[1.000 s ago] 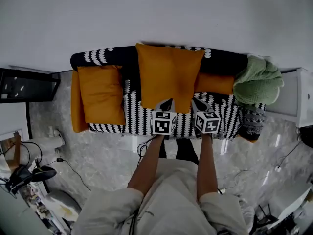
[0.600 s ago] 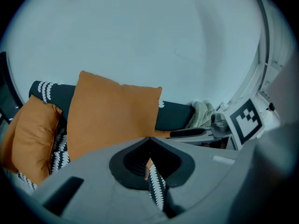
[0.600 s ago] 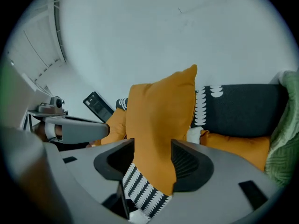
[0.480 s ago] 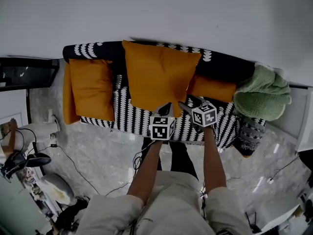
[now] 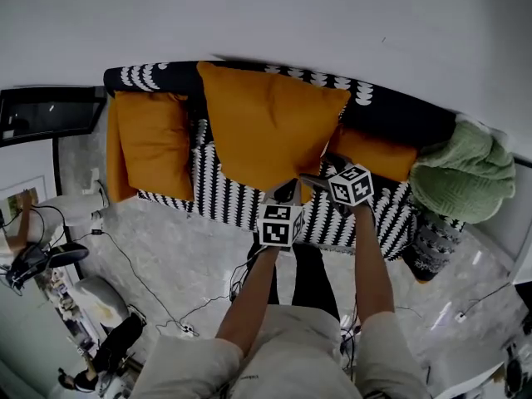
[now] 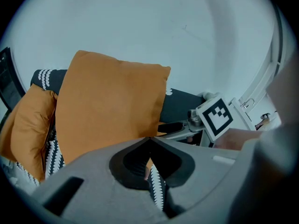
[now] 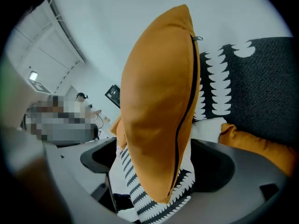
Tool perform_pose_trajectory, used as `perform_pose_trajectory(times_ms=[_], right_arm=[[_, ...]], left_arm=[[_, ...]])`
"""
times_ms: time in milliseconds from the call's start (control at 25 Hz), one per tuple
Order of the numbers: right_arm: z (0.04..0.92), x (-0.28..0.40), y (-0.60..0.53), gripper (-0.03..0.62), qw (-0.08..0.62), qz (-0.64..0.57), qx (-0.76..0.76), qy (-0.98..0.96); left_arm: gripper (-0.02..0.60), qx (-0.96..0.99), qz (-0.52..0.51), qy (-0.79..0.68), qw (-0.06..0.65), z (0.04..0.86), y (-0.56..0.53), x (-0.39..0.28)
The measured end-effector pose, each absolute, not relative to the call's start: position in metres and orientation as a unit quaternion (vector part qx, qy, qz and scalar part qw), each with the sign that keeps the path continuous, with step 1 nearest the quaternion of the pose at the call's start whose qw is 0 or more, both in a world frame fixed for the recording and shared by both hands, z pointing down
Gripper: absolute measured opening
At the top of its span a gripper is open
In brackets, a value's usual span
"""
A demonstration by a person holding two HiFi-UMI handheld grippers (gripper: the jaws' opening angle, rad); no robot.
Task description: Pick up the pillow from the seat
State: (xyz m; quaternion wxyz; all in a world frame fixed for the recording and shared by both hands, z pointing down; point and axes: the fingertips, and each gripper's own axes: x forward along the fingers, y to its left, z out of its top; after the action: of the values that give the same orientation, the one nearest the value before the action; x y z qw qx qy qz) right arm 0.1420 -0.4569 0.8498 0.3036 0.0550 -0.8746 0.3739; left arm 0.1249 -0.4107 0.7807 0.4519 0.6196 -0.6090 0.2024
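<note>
The big orange pillow (image 5: 266,127) is held up in front of the black-and-white patterned sofa (image 5: 224,198), tilted, with its lower corner toward me. My left gripper (image 5: 287,192) is shut on that lower edge; in the left gripper view the jaws (image 6: 149,141) pinch the pillow (image 6: 107,106). My right gripper (image 5: 320,181) is just to the right. Its jaws are opening, and the pillow's zip edge (image 7: 159,106) hangs between them (image 7: 159,171) without being pressed.
A second orange pillow (image 5: 150,144) lies on the sofa's left end, and an orange cushion (image 5: 374,152) leans against the dark backrest at the right. A green blanket (image 5: 465,173) is heaped on the right arm. Cables and gear litter the marble floor (image 5: 166,264).
The pillow has risen off the seat and swung left and nearer to me. The right gripper has let go of its edge and spread its jaws; the left keeps hold.
</note>
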Motion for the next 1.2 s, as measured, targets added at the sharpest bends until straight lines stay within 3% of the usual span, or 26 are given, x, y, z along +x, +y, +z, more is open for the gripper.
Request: perform_pose_trajectory(times_ms=[240,360,640,1120,1200], right_arm=[[0.864,0.116,-0.466,0.520,0.247,0.389,-0.015,-0.887],[0.870,0.103,-0.466,0.538,0.221,0.410,-0.046,-0.884],[0.872,0.076,-0.458,0.538,0.205,0.414,-0.080,-0.883],[0.875,0.045,-0.455,0.534,0.228,0.406,0.050,-0.883],[0.868,0.043,-0.453,0.505,0.234,0.397,0.067,-0.885]], left_arm=[[0.008,0.612,0.201,-0.620,0.448,0.797,-0.425,0.115],[0.008,0.609,0.199,-0.624,0.447,0.805,-0.426,0.108],[0.008,0.589,0.188,-0.650,0.441,0.802,-0.418,0.078],[0.009,0.560,0.168,-0.684,0.435,0.784,-0.396,0.047],[0.009,0.560,0.168,-0.685,0.435,0.780,-0.390,0.047]])
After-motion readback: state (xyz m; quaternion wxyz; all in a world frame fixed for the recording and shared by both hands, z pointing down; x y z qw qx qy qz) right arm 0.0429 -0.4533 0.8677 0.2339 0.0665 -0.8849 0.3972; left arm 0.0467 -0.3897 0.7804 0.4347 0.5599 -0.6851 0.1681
